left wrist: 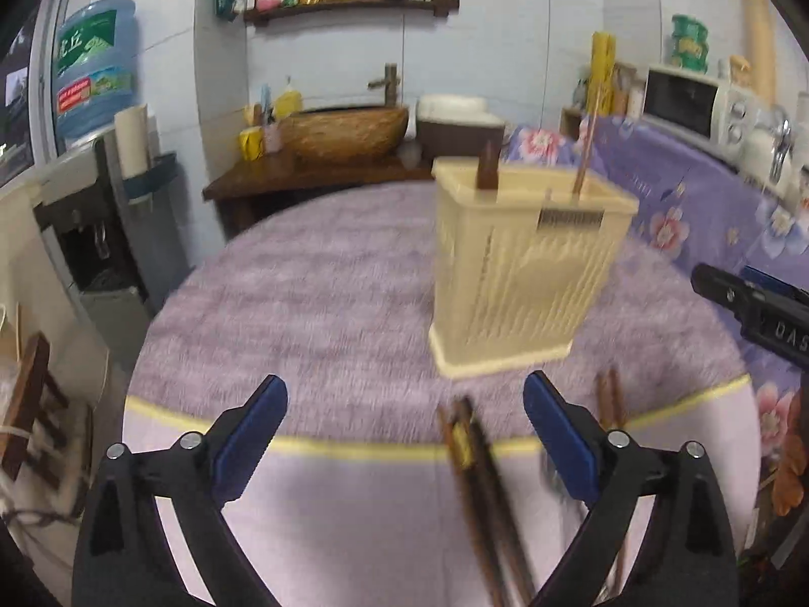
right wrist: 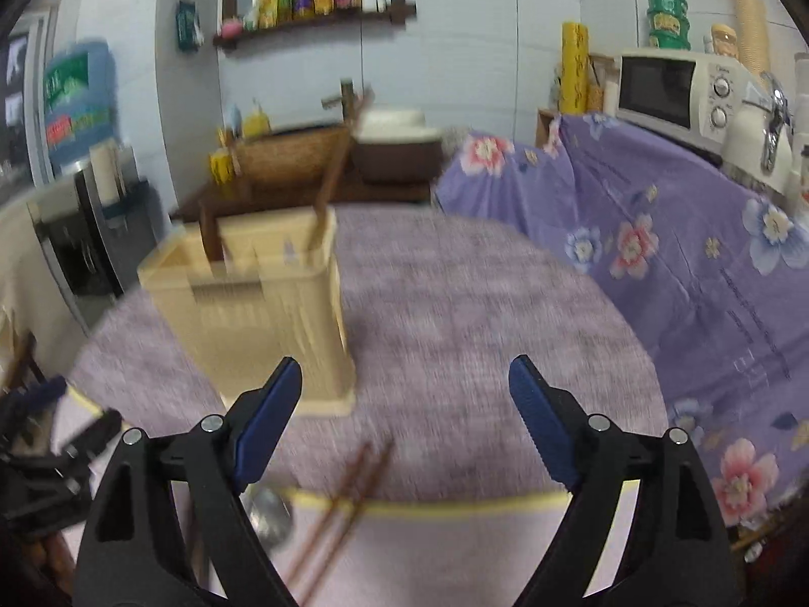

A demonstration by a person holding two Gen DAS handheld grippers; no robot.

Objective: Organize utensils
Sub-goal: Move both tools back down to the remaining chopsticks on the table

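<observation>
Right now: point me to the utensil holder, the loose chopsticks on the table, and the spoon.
utensil holder point(left wrist: 521, 278), left wrist view, on its slatted front wall.
loose chopsticks point(right wrist: 349, 495), right wrist view, mid-length of the pair lying on the table.
spoon point(right wrist: 273, 511), right wrist view, on its metal bowl.

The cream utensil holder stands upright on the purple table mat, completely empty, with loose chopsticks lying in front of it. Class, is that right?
Not quite. The utensil holder is not empty: the left wrist view shows brown utensils standing in it. It is upright on the mat, with loose chopsticks lying in front.
</observation>
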